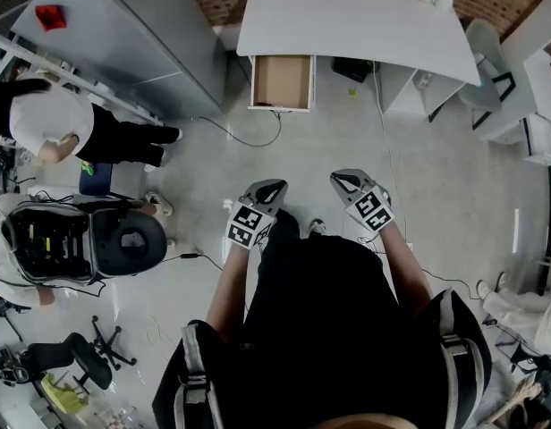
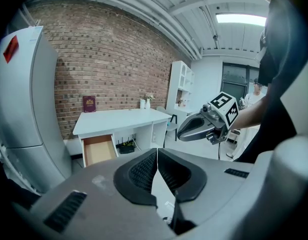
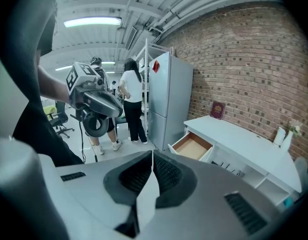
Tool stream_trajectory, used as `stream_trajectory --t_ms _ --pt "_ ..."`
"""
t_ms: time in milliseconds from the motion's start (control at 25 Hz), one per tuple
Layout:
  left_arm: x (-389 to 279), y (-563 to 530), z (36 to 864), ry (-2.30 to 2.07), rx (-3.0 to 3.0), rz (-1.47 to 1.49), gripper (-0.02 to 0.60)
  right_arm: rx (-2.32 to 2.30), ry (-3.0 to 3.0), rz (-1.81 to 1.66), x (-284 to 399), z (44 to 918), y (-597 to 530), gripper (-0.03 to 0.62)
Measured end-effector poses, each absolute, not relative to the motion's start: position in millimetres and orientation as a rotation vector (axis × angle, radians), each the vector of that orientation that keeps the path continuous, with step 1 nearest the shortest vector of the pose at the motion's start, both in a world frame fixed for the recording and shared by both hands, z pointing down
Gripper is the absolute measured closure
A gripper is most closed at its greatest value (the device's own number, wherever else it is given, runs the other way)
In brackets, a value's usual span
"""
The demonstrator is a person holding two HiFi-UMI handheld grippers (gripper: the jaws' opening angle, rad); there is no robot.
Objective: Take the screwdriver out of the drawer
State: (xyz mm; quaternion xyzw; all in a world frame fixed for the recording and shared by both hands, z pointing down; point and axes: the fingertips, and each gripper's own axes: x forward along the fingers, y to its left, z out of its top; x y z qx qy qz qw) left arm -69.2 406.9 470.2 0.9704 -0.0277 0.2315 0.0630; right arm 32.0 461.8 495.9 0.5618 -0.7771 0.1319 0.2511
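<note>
Well short of the white desk [image 1: 347, 16], the person stood with both tools held forward and angled somewhat downward. The left gripper [image 2: 157, 156] had its jaws brought together, the ribbed pads meeting along a thin seam with nothing between them. The right gripper [image 3: 152, 156] was likewise closed and empty. The drawer [image 1: 281, 80], at the desk's left end as the head view showed it, stood pulled out, with its pale wooden bottom exposed in all three views. The screwdriver could not be made out. From this range the drawer's interior appeared bare, and a tool lying against a wall or toward the back would be hidden or too small to tell. Judgement: the task stood at its approach stage, with the drawer already open, no reach begun, and both tools well apart from it. The next move called for closing the gap to the desk and bringing one gripper over the drawer opening to confirm where the screwdriver lay. That gripper's jaws would then need to part, come down across the handle or shaft, and close firmly before any lift clear of the drawer walls.
</note>
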Motion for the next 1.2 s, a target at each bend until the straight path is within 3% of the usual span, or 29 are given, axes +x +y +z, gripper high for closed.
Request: stream_trajectory --t_ms 680,1200 --pt "-89.7 366.8 474.3 -0.208 2.883 0.668 0.563 1.498 -2.104 0.369 31.1 502.4 435.0 0.530" --pt "-54.9 277.3 470.2 -0.171 2.858 0.664 0.563 1.524 -2.063 0.431 55.5 504.2 362.9 0.530"
